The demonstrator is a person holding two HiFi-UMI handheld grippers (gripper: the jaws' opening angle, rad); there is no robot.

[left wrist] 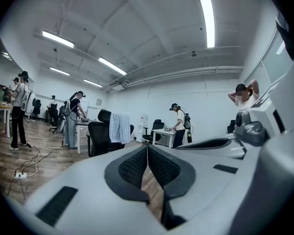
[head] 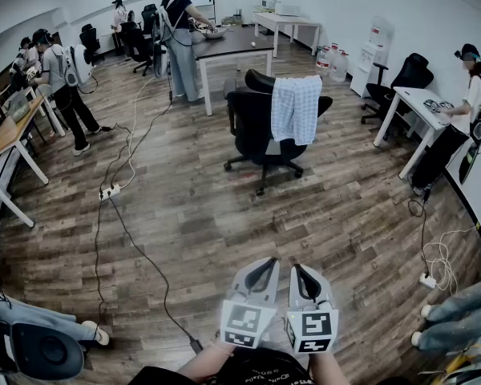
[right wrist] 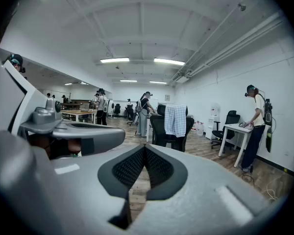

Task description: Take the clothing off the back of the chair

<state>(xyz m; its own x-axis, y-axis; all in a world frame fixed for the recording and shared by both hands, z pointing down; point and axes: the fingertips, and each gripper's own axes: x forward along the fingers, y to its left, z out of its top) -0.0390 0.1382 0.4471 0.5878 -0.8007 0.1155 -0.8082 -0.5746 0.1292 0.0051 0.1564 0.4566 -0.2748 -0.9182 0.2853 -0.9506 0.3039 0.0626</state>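
A pale checked garment (head: 296, 108) hangs over the back of a black office chair (head: 257, 131) in the middle of the room, also seen as the checked garment (left wrist: 119, 128) in the left gripper view and the checked garment (right wrist: 176, 120) in the right gripper view. My left gripper (head: 266, 265) and right gripper (head: 297, 269) sit side by side at the bottom of the head view, well short of the chair. Both are shut with nothing between the pads: left gripper (left wrist: 147, 147), right gripper (right wrist: 144, 147).
A dark table (head: 228, 44) stands behind the chair with a person (head: 182, 34) at it. A white desk (head: 421, 107) with a person (head: 465, 115) is at the right. Cables and a power strip (head: 108, 191) lie on the wood floor at the left. More people and desks line the left wall.
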